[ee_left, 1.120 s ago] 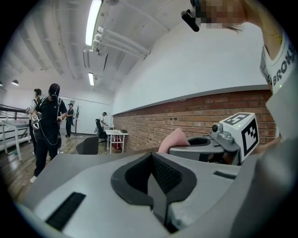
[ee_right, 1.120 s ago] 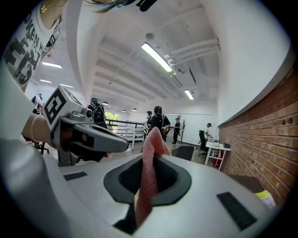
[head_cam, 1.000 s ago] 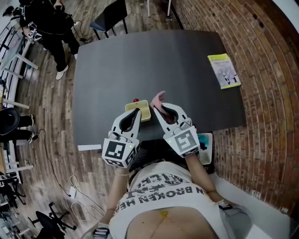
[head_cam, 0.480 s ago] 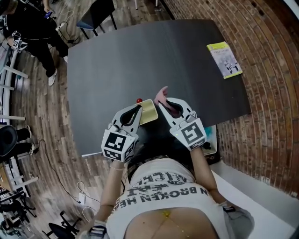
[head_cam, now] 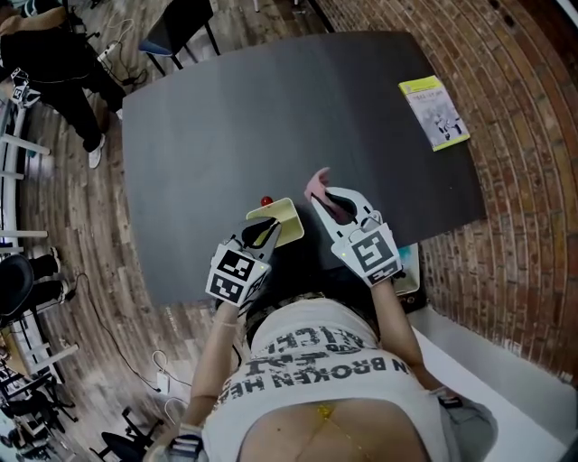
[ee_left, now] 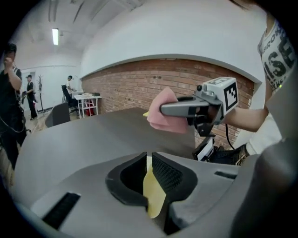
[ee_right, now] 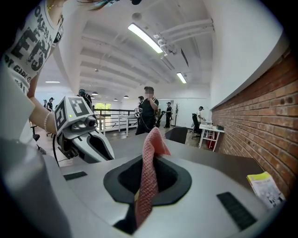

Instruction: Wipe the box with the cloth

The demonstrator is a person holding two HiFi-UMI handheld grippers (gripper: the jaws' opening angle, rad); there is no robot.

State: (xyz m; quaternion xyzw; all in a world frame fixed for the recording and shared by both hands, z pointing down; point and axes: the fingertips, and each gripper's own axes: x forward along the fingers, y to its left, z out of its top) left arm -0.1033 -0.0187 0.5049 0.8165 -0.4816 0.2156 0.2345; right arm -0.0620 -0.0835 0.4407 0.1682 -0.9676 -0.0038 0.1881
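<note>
My left gripper (head_cam: 268, 227) is shut on a flat pale-yellow box (head_cam: 280, 217), gripping its near edge just above the black table (head_cam: 226, 117). In the left gripper view the box (ee_left: 154, 195) shows as a thin yellow sheet pinched between the jaws (ee_left: 149, 160). My right gripper (head_cam: 327, 195) is shut on a pink cloth (head_cam: 316, 183) that sticks out past its tips, to the right of the box and apart from it. In the right gripper view the cloth (ee_right: 149, 176) stands upright between the jaws (ee_right: 151, 158). The left gripper (ee_right: 93, 144) shows beside it.
A small red object (head_cam: 265, 200) lies on the table just beyond the box. A yellow-green booklet (head_cam: 433, 112) lies near the far right edge. A teal item (head_cam: 405, 258) sits off the table's near right corner. People (head_cam: 54, 54) and a chair (head_cam: 181, 23) stand past the far left.
Both grippers have come down toward the table. The left one dropped more and tipped downward, carrying the yellow box with it. The pink cloth stays in the right gripper.
</note>
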